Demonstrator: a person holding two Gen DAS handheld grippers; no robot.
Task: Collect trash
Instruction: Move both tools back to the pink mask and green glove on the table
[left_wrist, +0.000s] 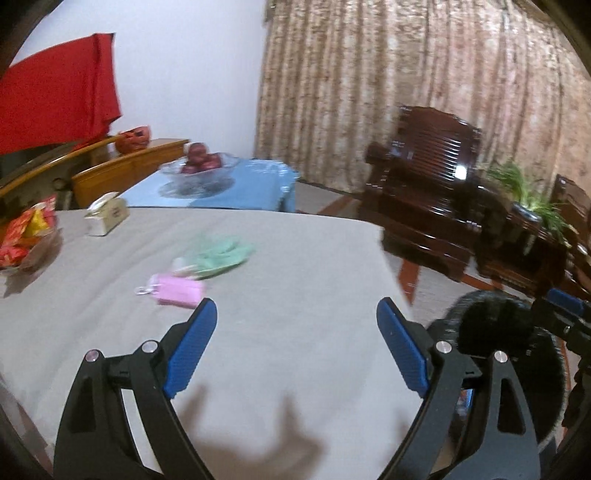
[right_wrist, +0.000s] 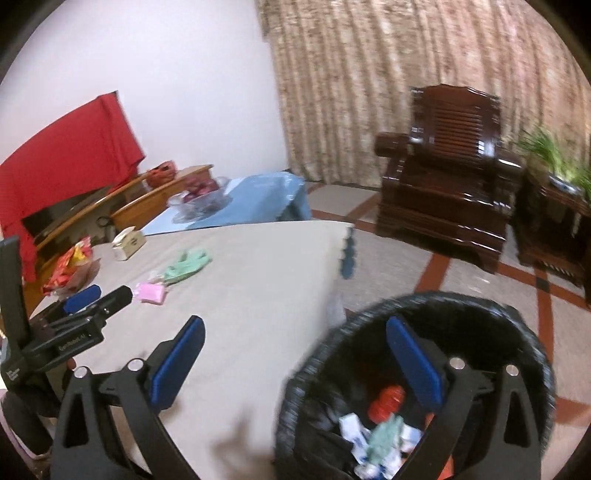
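Left claw (left_wrist: 295, 325): jaws wide apart, nothing between the blue pads (left_wrist: 192, 350); grey desk (left_wrist: 295, 258) cloth shows through the gap. Right claw (right_wrist: 295, 350): jaws at full spread, empty; its left finger is over the desk, its right finger over the bin (right_wrist: 517, 332).

Bin: round, lined with a black bag, standing on the floor just off the desk's near right edge. Contents visible from the right wrist view: a red crumpled piece (right_wrist: 388, 402), white-and-blue cartons (right_wrist: 354, 428), a pale green scrap (right_wrist: 384, 439). Blurred, so finer detail cannot be read.

On the desk, toward the middle: a pink pouch (left_wrist: 179, 291) with a small ring at its left end, lying flat. Just beyond it, a mint-green crumpled sheet (left_wrist: 218, 254), soft and folded, with a small white piece (left_wrist: 181, 264) at its near left side; whether the pouch and sheet touch cannot be told. Far left edge: a white-and-tan tissue box (left_wrist: 107, 214). Left edge: a pile of red and yellow wrappers (left_wrist: 26, 236) in a clear container.

Behind the desk: a blue-covered table (left_wrist: 258, 181) with a glass bowl (left_wrist: 199, 170) of dark red fruit. A dark wooden armchair (right_wrist: 450, 166) stands on the tiled floor before the curtain (right_wrist: 406, 74).
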